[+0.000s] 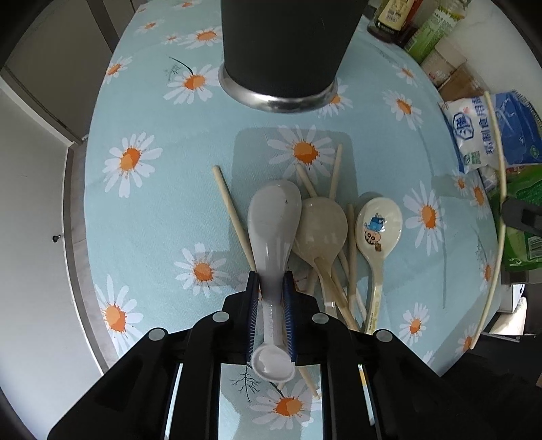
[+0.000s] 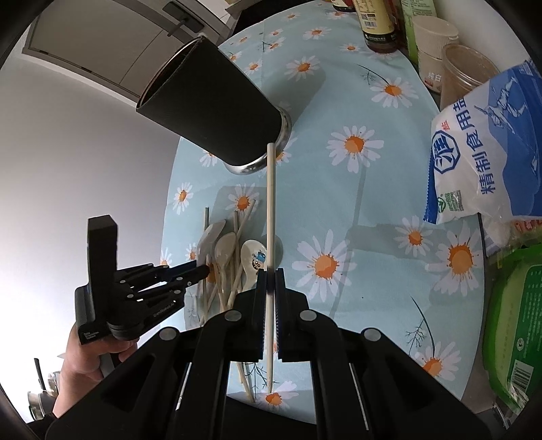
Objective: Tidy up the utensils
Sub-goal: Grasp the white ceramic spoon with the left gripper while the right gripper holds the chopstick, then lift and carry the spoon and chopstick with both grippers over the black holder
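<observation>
My left gripper (image 1: 271, 281) is shut on the handle of a white ceramic spoon (image 1: 272, 216), over a pile of a beige spoon (image 1: 323, 226), a cartoon-printed spoon (image 1: 377, 226) and several wooden chopsticks (image 1: 233, 216) on the daisy tablecloth (image 1: 142, 210). A tall black utensil cup (image 1: 288, 50) with a steel base stands just beyond. My right gripper (image 2: 270, 277) is shut on one pale chopstick (image 2: 270, 203) that points up toward the cup (image 2: 210, 105). The left gripper (image 2: 200, 270) shows in the right wrist view, at the spoon pile (image 2: 233, 257).
A blue-white salt bag (image 2: 487, 149), green packets (image 2: 511, 325), jars (image 2: 433, 44) and sauce bottles (image 2: 376, 23) line the table's right side. The table's left edge (image 1: 81, 216) drops off beside a white wall. Cabinets (image 2: 111, 40) stand behind.
</observation>
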